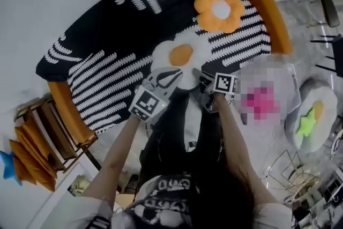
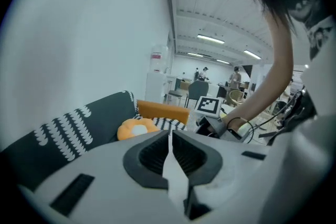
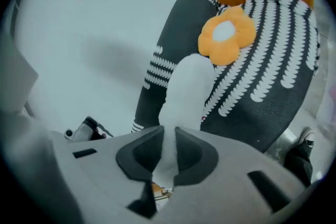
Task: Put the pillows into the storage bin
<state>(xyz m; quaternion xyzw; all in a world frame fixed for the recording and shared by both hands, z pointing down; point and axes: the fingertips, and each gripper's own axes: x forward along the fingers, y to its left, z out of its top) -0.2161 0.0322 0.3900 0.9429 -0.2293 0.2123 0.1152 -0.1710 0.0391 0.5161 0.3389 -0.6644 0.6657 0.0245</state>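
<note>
both grippers are on the fried-egg pillow [image 1: 181, 56] right now, just above the striped sofa [image 1: 107, 72]; left gripper [image 1: 167, 79] has the near left edge, and its own view shows the jaws pinched narrow on a fold of white fabric; right gripper [image 1: 201, 76] is on the near right edge, jaws squeezed close on the white rim, with the pillow running away from them in the right gripper view; the yolk faces up between the two; the orange flower pillow [image 1: 218, 9] sits further back on the sofa seat near the orange armrest [image 1: 270, 10], apart from the egg; off to the right on the floor lies a round pillow with a green star [image 1: 313, 118], well clear of the sofa
</note>
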